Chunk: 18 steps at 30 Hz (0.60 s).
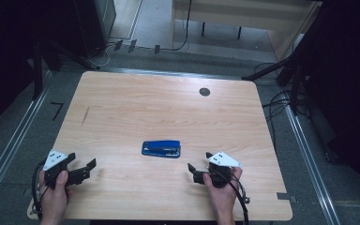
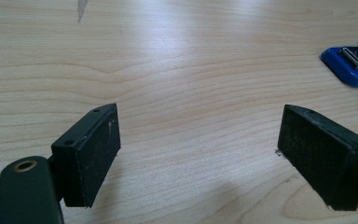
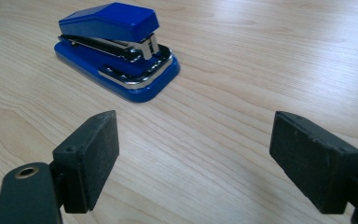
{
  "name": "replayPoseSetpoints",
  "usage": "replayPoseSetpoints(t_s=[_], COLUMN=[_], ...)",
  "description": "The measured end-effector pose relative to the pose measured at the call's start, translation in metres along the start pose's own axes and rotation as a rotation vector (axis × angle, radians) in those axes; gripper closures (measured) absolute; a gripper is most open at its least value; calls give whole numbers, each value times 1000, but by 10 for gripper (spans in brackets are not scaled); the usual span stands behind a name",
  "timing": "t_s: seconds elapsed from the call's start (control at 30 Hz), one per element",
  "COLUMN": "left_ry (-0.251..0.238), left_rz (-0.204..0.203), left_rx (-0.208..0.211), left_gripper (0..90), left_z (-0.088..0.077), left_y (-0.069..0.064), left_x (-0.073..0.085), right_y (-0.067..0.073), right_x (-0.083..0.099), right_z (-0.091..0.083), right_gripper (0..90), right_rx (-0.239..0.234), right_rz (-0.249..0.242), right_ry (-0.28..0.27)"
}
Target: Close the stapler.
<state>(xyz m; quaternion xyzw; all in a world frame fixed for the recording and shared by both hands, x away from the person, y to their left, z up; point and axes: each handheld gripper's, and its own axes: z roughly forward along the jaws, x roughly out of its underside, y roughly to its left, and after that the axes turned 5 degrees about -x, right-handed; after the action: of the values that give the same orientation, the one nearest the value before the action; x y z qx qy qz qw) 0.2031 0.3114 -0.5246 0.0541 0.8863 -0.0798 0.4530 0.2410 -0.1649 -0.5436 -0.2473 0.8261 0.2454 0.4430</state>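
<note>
A pale wood-grain bench [image 1: 122,108] stood on a grey floor [image 1: 9,136] in a dim room, a dark round spot [image 1: 205,92] near its far edge. The blue stapler [image 1: 161,148] lay near the middle. The left gripper [image 1: 82,168] and right gripper [image 1: 198,164] rested at the near edge, jaws apart, holding nothing.

Light wood bench [image 1: 122,103] with round dark grommet [image 1: 205,92] near far edge (cables [image 1: 276,105] trail on floor beyond).
</note>
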Motion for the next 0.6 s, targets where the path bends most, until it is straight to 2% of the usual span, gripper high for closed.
replayPoseSetpoints(t_s=[0.17, 0.27, 0.5, 0.6], left_ry=[-3, -1, 0, -2], left_rz=[-6, -5, -8, -11], left_rx=[2, 1, 0, 3], left_gripper=[133, 133, 133, 133], left_z=[0, 0, 0, 0], left_y=[0, 0, 1, 1], left_x=[0, 0, 0, 0], right_y=[-10, -16, -36, -44], right_x=[3, 4, 9, 12], right_z=[-11, -20, -48, -59], right_gripper=[162, 162, 146, 138], right_rx=[0, 24, 72, 112], right_rz=[21, 13, 72, 78], right_ry=[-33, -36, -58, -70])
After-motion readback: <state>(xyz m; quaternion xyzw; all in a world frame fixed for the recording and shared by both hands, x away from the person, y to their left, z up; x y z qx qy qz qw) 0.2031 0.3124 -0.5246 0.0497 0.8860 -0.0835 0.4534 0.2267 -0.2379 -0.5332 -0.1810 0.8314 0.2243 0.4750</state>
